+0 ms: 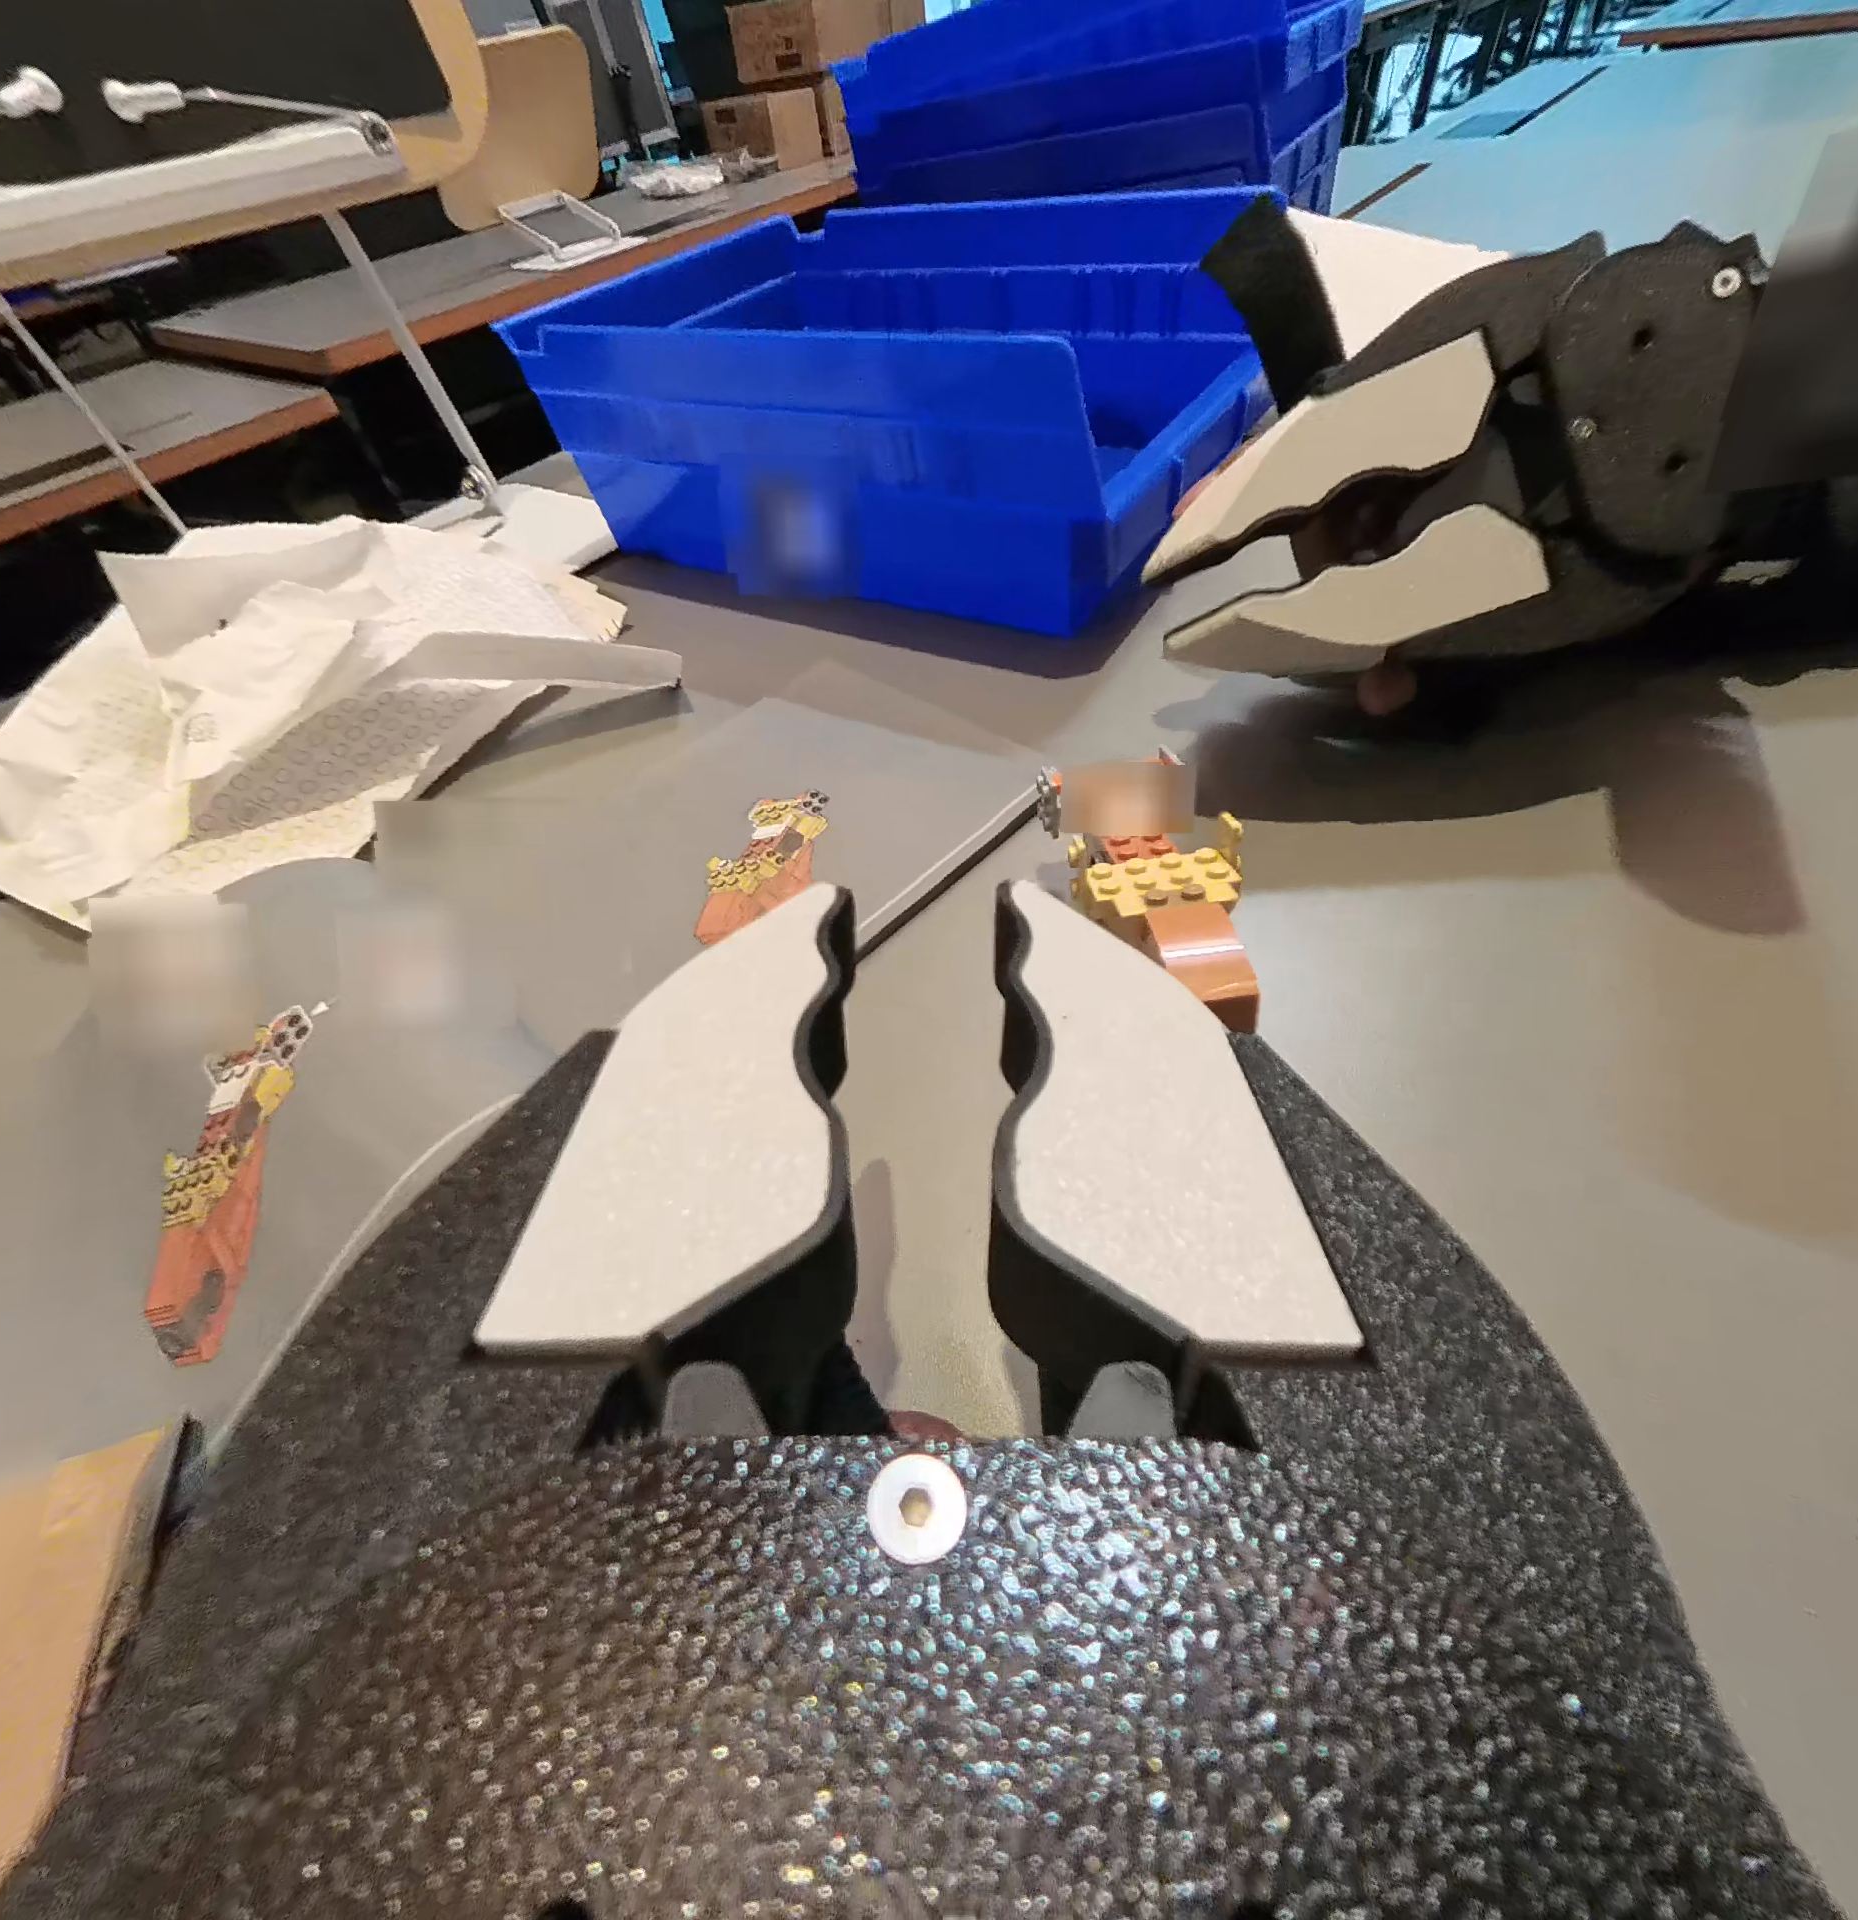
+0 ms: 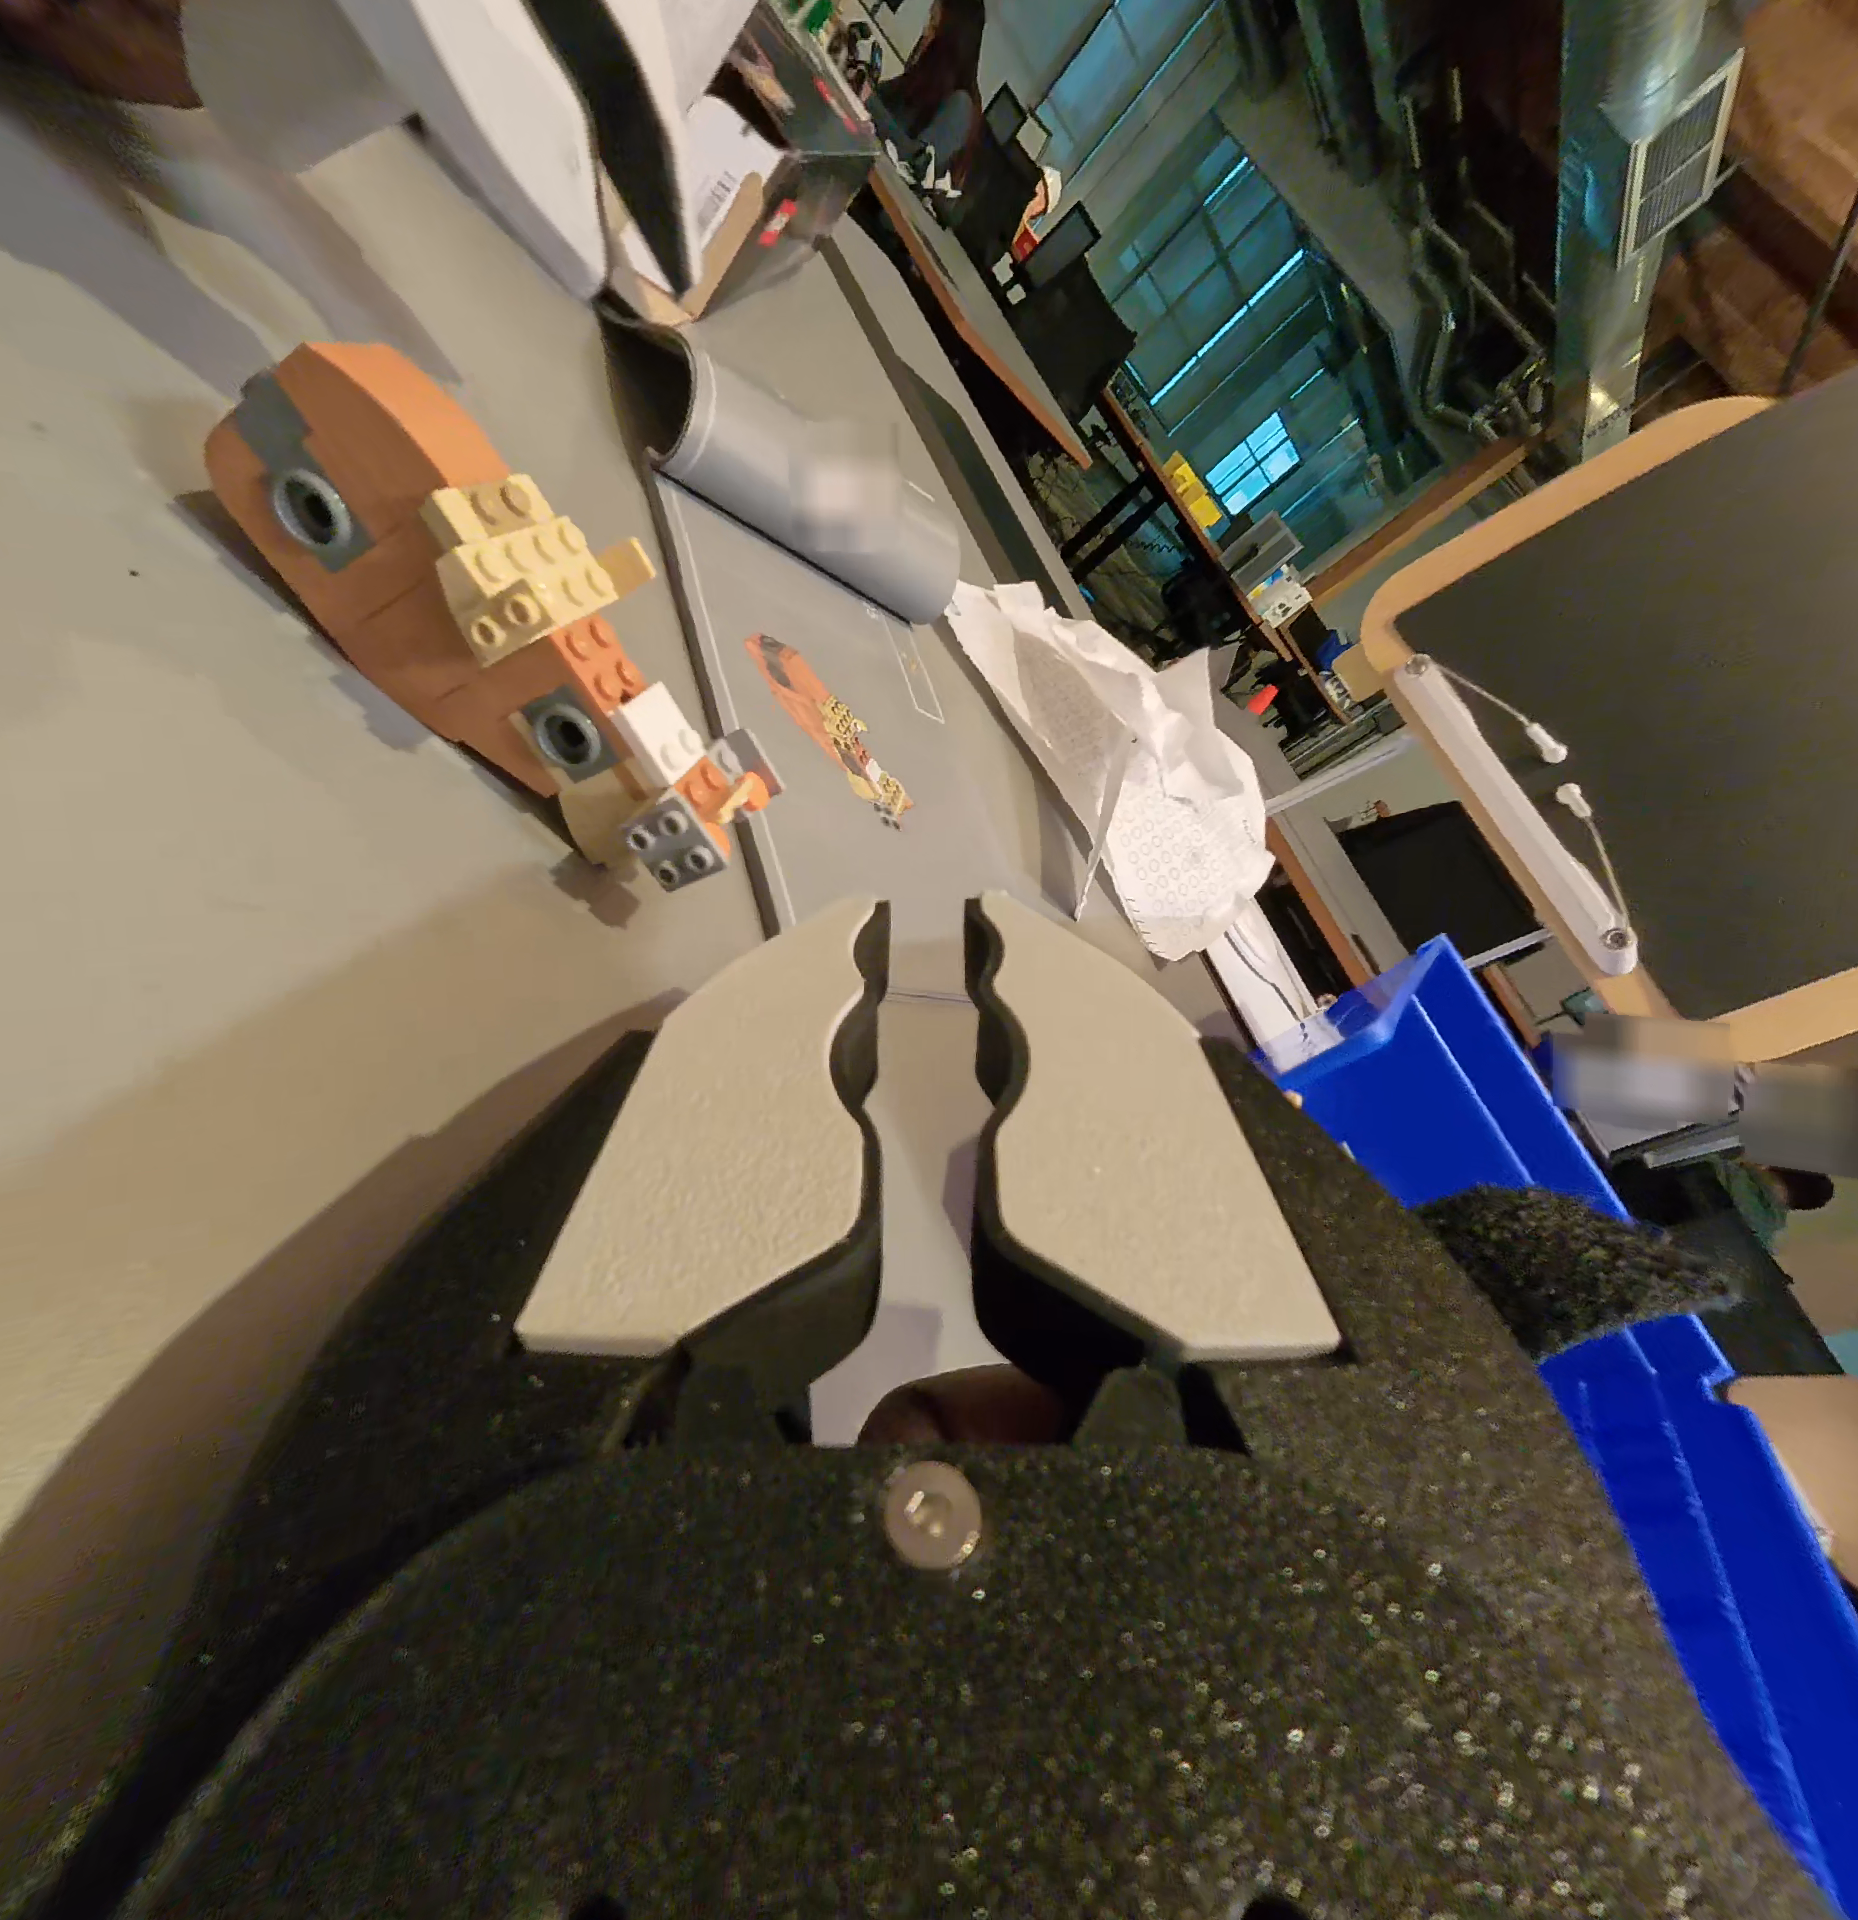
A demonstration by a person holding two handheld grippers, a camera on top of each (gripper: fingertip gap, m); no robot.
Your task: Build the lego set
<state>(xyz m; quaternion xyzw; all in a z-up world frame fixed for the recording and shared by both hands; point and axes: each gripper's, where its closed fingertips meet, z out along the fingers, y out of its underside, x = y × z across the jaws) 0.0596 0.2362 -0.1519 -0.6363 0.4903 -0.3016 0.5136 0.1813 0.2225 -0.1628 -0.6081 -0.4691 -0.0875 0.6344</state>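
Both grippers empty. My left gripper [image 1: 925, 904] hangs low over the grey table [image 1: 1476, 1143], fingers parted by a narrow gap, nothing between them. My right gripper [image 2: 927, 914] is the same: a slim gap, only table showing through it. In the left view it's tilted on its side near the right edge, tips pointing left, close to the table.

The lego model [image 1: 1174, 894] sits on the table just past my left gripper's right fingertip, not touching as far as I can tell. From the right wrist view the model [image 2: 468, 613] lies ahead and to the left of the right gripper, well clear of the tips. Brown curved body, tan studded plates on top, orange and white bricks, small grey studded piece at the near end, two grey round-holed parts on the side.

The instruction booklet [image 1: 312, 1091] lies open and flat left of the left gripper, with printed pictures of the model. One page edge curls up in a roll [image 2: 800, 499] in the right wrist view.

Beyond the booklet: crumpled white paper bags [image 1: 312, 665]. Behind those, a blue plastic bin [image 1: 883, 416] on the table, more blue bins stacked behind it. Farther back: other desks, cardboard boxes.
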